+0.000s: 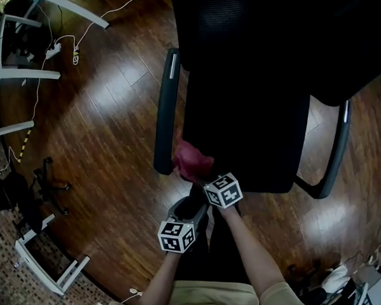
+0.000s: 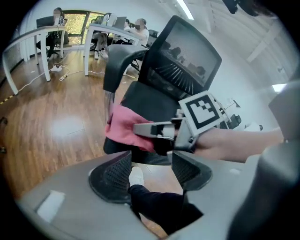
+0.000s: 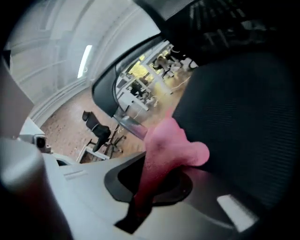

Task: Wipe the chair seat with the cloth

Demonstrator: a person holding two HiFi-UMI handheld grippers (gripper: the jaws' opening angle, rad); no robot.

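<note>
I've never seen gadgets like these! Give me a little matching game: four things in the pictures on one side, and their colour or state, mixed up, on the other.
Things:
1. cloth
2. chair seat
3. left hand-held gripper
4. right hand-held gripper

Colour or state:
A. jaws apart, nothing between them
B. pink
C. black
D. jaws closed on the cloth

Pairs: 1-B, 2-C, 3-A, 4-D

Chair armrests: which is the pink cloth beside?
The dark armrest on the head view's left: the pink cloth sits by its near end, not the right armrest's.
</note>
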